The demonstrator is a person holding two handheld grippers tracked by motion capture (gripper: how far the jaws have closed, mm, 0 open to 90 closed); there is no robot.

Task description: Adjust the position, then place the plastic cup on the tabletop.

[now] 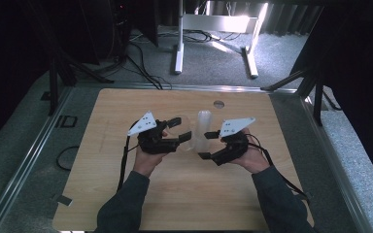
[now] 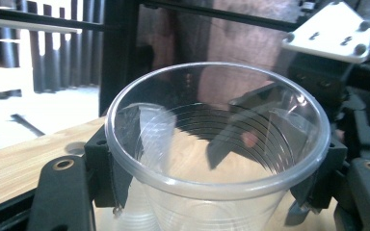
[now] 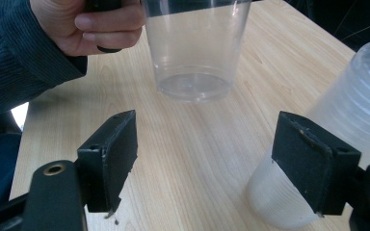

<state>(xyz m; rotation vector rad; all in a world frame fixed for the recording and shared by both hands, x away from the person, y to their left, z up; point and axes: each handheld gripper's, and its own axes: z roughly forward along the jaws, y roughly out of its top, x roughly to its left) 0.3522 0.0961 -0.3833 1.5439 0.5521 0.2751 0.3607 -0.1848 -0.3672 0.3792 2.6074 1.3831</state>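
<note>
A single clear plastic cup (image 2: 217,192) stands upright between the jaws of my left gripper (image 2: 217,159), which is shut on it just below the rim. In the high view this cup (image 1: 188,139) hangs at the table's middle in the left gripper (image 1: 183,132). A cloudy stack of clear cups (image 1: 204,125) lies just right of it. My right gripper (image 1: 208,144) is open beside the stack's near end. In the right gripper view the right gripper (image 3: 207,154) has nothing between its jaws; the stack (image 3: 361,115) sits behind the right jaw, and the held cup (image 3: 195,48) floats above the wood.
The wooden table (image 1: 175,189) has a round grey grommet (image 1: 218,104) near its far edge. A white desk frame (image 1: 213,29) and cables lie on the floor beyond. Black stand legs (image 1: 315,92) flank the table's far corners.
</note>
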